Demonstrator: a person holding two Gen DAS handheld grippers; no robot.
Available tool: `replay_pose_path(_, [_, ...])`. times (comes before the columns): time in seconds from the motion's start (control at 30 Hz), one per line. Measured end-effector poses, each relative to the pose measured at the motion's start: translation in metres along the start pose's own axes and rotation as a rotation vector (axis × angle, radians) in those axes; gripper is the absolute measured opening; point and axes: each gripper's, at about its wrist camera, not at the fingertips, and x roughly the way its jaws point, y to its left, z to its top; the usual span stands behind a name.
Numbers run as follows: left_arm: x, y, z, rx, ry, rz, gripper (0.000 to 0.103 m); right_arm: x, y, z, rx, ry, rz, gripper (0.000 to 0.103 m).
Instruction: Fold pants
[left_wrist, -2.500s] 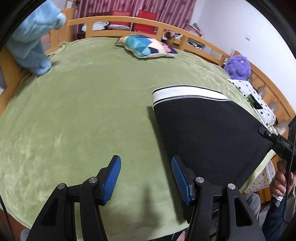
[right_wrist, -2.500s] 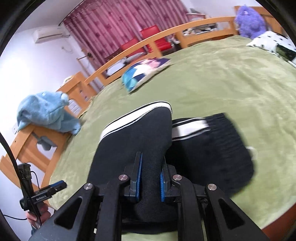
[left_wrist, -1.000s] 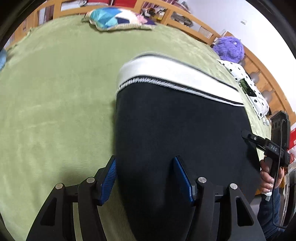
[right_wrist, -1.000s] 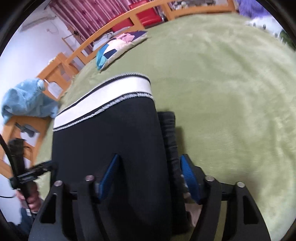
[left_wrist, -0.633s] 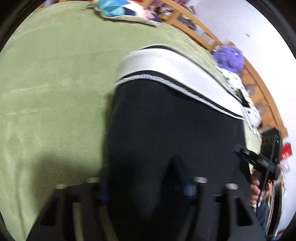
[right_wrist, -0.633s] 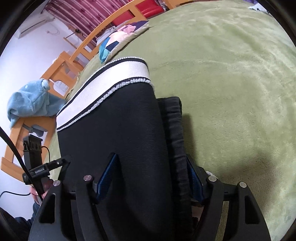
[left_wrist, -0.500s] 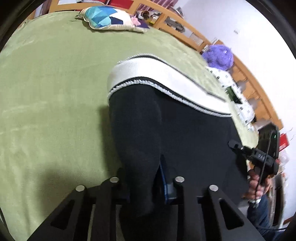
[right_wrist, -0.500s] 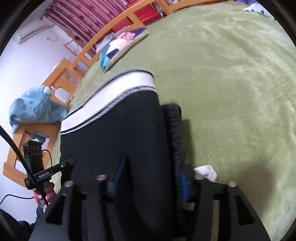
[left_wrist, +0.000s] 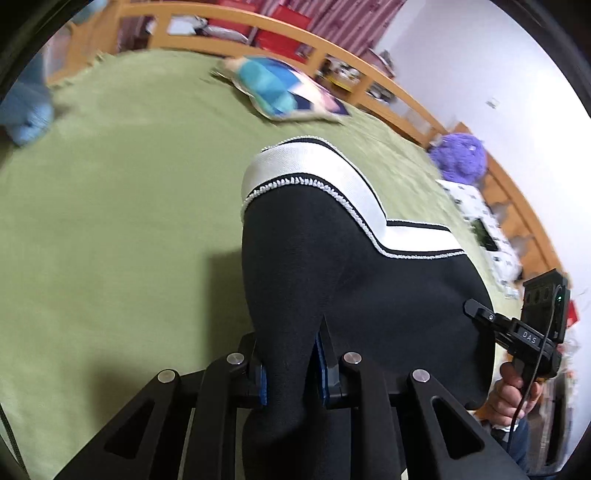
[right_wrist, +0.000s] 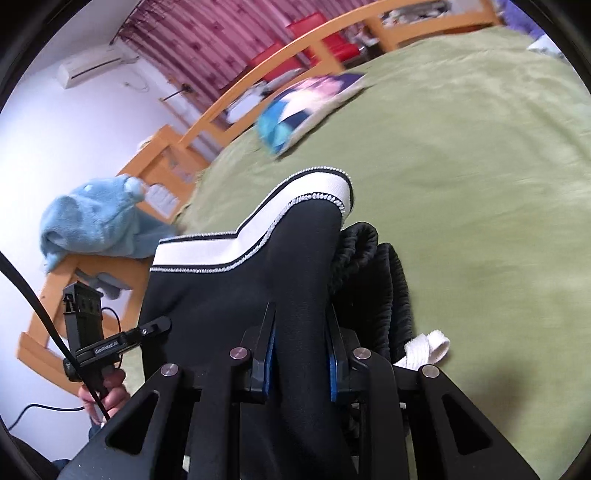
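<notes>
Black pants (left_wrist: 332, 273) (white-banded) pinched by both claws (left_wrist: 291, 369) (right_wrist: 301, 354).

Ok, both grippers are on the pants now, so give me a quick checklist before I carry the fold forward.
1. Left gripper shut on the pants: ok, black fabric sits between its blue pads.
2. Right gripper shut on the pants: ok, fabric is pinched between its fingers.
3. Near edge lifted evenly: cannot tell; the white waistband kinks into a step between the two grips.
4. Landing area ahead on the green blanket: ok, bare up to the patterned pillow.
5. Layers under the right grip tidy: not ok, ribbed black fabric bunches beside it and a white drawstring end pokes out.
</notes>
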Motion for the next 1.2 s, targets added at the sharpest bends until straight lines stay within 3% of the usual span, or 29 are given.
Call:
replay_pose_path(0.1, [-0.014, 0.035, 0.012, -0.014, -0.017, 0.048, 0.018, 0.04, 0.027, -0.001, -0.018, 0.027, 0.045, 0.021])
replay_pose_path(0.2, [0.002, 0.055, 0.018, -0.053, 0.015, 0.051, 0.019, 0.07, 0.044, -0.005, -0.036, 0.04, 0.067, 0.022])
replay_pose_path(0.37, [0.034, 0.066, 0.013, -0.088, 0.071, 0.089, 0.039, 0.093, 0.038, -0.004, -0.08, 0.042, -0.066, 0.031])
replay_pose_path(0.43, [0.036, 0.061, 0.01, -0.075, 0.075, 0.12, 0.049, 0.091, 0.03, -0.009, -0.098, 0.066, -0.111, 0.049])
replay_pose_path(0.47, [0.033, 0.058, 0.008, -0.068, 0.07, 0.14, 0.051, 0.087, 0.028, -0.011, -0.102, 0.073, -0.137, 0.05])
replay_pose_path(0.6, [0.007, 0.048, -0.011, -0.038, 0.052, 0.209, 0.061, 0.044, 0.042, -0.016, -0.142, -0.004, -0.233, 0.049])
replay_pose_path(0.73, [-0.019, 0.035, -0.048, -0.005, 0.029, 0.254, 0.061, 0.01, 0.068, -0.038, -0.212, -0.082, -0.216, 0.049])
replay_pose_path(0.87, [-0.026, 0.029, -0.097, 0.025, 0.03, 0.298, 0.066, 0.013, 0.082, -0.08, -0.305, -0.039, -0.194, 0.048])
replay_pose_path(0.97, [-0.024, 0.039, -0.127, -0.039, 0.024, 0.262, 0.076, 0.032, 0.077, -0.107, -0.355, -0.001, -0.306, 0.048])
replay_pose_path(1.0, [-0.021, 0.046, -0.132, -0.082, 0.043, 0.226, 0.081, 0.041, 0.07, -0.113, -0.35, 0.033, -0.342, 0.048])
replay_pose_path(1.07, [-0.023, 0.051, -0.131, -0.106, 0.067, 0.191, 0.081, 0.039, 0.063, -0.115, -0.292, 0.038, -0.319, 0.049])
replay_pose_path(1.2, [-0.04, 0.038, -0.111, 0.02, 0.019, 0.294, 0.078, 0.018, 0.074, -0.1, -0.322, 0.03, -0.291, 0.046])
